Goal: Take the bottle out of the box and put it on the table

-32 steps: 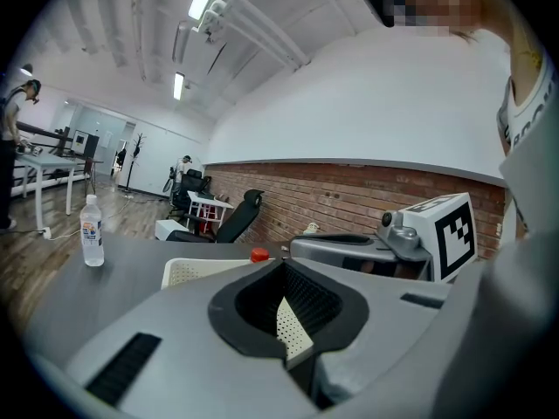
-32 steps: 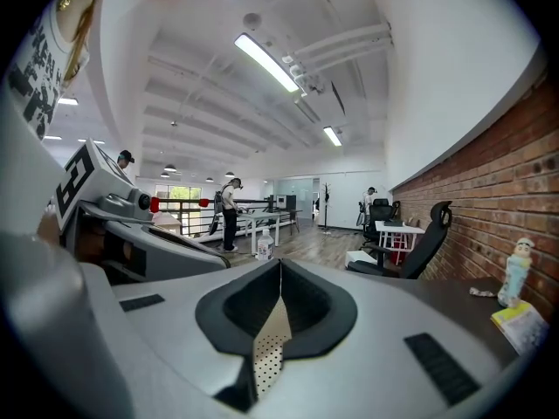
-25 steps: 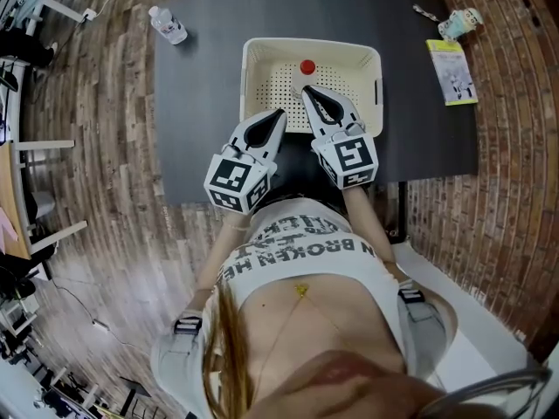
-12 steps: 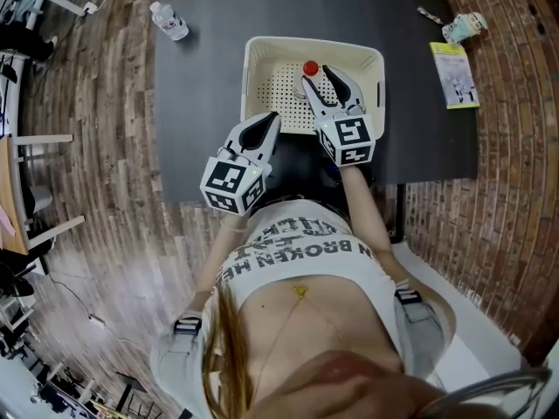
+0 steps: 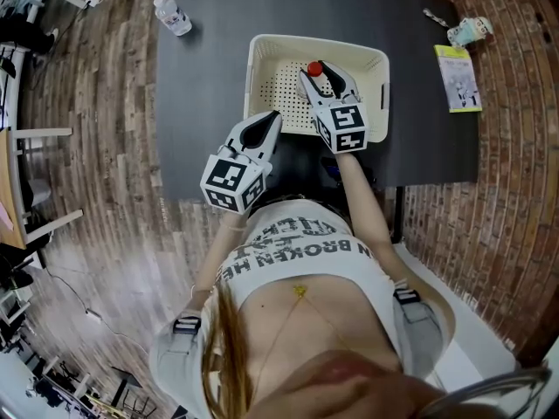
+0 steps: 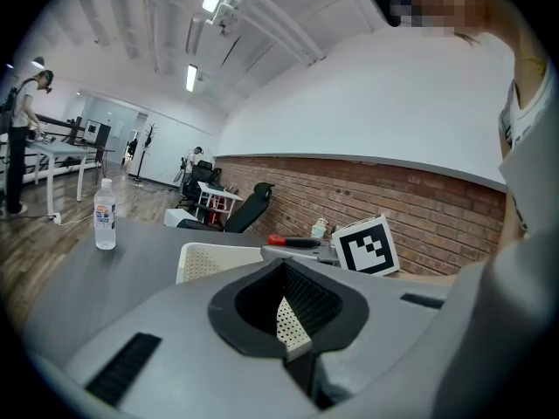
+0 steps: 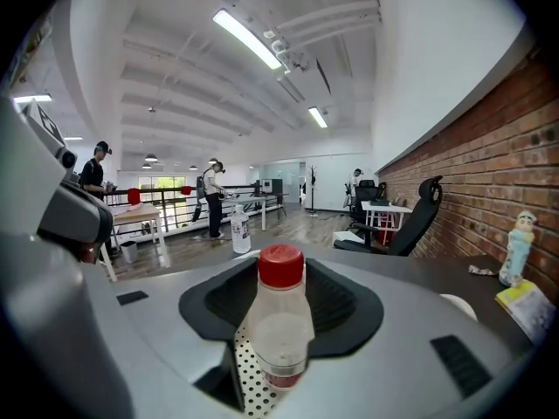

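Observation:
A clear bottle with a red cap stands upright in the cream perforated box on the dark table. My right gripper reaches into the box with its jaws opening. The bottle stands between the jaws, and a gap shows on each side of it. My left gripper hovers by the box's near left corner, shut and holding nothing. In the left gripper view the box lies just ahead of that gripper.
A second water bottle stands at the table's far left corner. A yellow booklet and a small figurine lie at the far right. Brick-pattern floor surrounds the table. Office chairs and people are in the background.
My right gripper moved forward and down into the box, and its jaws went from shut to spread around the bottle. The left gripper stayed put.

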### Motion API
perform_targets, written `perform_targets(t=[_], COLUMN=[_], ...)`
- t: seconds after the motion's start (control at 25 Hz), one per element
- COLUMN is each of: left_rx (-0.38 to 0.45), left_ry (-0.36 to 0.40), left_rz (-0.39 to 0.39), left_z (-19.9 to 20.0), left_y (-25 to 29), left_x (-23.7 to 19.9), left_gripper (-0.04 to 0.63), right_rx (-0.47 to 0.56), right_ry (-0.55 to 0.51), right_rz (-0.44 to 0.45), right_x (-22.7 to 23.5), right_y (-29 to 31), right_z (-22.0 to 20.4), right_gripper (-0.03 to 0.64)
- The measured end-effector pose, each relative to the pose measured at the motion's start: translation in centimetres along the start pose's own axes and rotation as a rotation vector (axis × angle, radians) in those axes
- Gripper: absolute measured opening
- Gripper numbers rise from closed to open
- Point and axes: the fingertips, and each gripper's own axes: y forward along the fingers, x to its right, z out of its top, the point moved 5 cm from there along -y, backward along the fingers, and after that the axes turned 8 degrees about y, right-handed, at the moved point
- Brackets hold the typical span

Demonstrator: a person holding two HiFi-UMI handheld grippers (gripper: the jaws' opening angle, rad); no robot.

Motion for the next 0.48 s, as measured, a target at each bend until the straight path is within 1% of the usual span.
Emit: perform_targets(t=[0.48], left_rx=[-0.004], left_ry=[-0.005], left_rz=[-0.02], left_z=[0.0], left_y=[0.26], left_x=[-0.03], left_gripper=[0.005], right_rx=[0.007], right_ry=[-0.029], right_rz=[-0.005], right_x=[-0.03], right_y=[-0.15], right_z=[-0.17], right_gripper=[0.164])
